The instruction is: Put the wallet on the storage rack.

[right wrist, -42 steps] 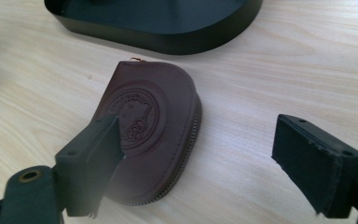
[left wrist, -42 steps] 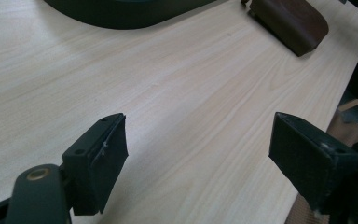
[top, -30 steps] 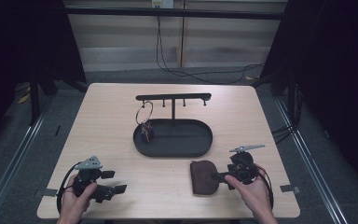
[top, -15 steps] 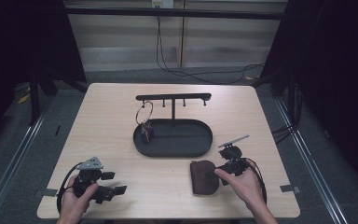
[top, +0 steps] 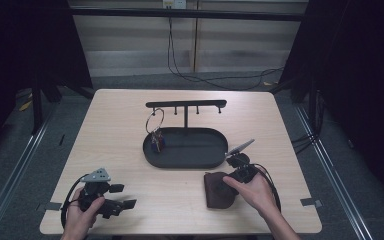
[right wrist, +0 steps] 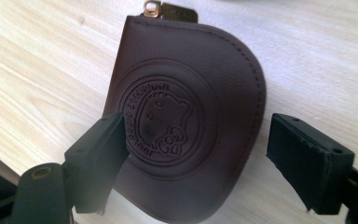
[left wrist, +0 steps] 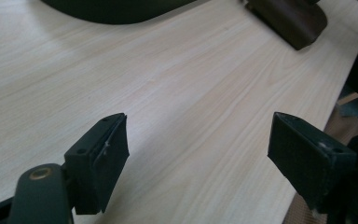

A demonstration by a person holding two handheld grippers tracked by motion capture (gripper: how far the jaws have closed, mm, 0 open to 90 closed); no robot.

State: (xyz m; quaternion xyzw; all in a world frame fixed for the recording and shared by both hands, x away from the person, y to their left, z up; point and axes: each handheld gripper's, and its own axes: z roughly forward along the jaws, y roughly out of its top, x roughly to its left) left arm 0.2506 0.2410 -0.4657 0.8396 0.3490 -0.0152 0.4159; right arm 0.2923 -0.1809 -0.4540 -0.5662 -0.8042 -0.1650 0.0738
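Pouch (right wrist: 186,116), brown leather, zip pull at its far end, lies flat near the table's (top: 110,130) front edge, right of centre, just in front of the black tray (top: 187,160). Right gripper (right wrist: 196,158) hovers over it, jaws wide, straddling its rounded end. Risk, as I judge it: a flat thing gives little to bite, so closing may skid it toward the edge. Left gripper (left wrist: 196,163) wide, idle near front-left corner.

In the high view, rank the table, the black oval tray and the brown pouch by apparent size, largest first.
1. table
2. black oval tray
3. brown pouch
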